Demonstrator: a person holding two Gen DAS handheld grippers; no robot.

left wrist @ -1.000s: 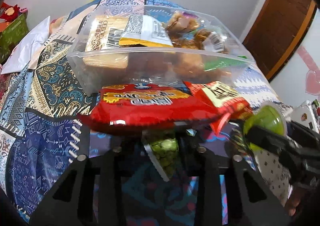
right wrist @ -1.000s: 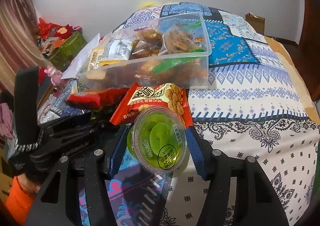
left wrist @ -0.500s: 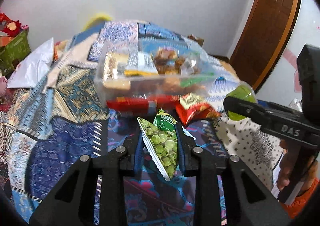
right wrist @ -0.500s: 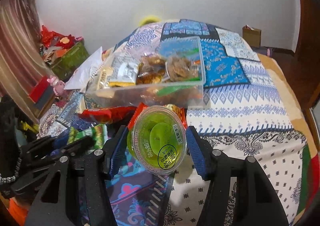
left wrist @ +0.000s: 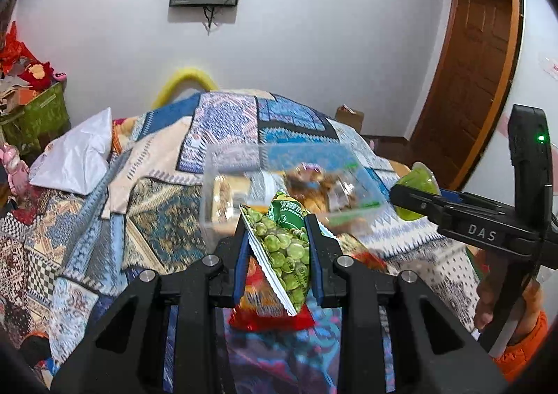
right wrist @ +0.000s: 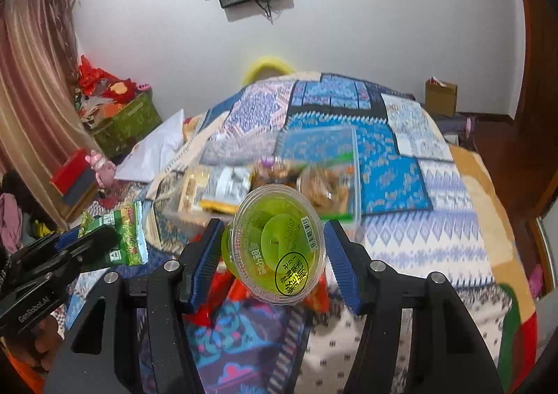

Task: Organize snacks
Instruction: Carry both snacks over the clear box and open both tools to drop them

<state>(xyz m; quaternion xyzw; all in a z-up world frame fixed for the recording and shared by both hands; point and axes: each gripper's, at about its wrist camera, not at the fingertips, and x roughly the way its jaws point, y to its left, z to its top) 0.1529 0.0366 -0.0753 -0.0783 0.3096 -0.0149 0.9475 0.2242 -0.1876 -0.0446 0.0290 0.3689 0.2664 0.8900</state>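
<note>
- The left tongs (left wrist: 277, 247) are squeezed tight on a green pea bag (left wrist: 284, 247), which stands on its edge between the two blue pads.
- The right tongs (right wrist: 273, 247) grip a green jelly cup (right wrist: 275, 244) by its sides, with the lid facing the camera.
- Both snacks hang in the air above the bed (right wrist: 453, 205), just in front of the clear plastic box (right wrist: 350, 156).
- I think the step now is to carry both snacks to the box and put them in.
- To do it well, bring each snack right over the open top of the box before letting go.
- Lift them over the near wall of the box so they do not bump it.
- The box already holds cookie and cracker packs, so look for a free spot.
- The pea bag is thin and floppy and could slip out or fold over.
- The jelly cup is round and smooth, so it may roll if it lands on its side.
- A red snack bag (left wrist: 270, 310) lies on the bed under the left tongs and is not in the box yet.
</note>
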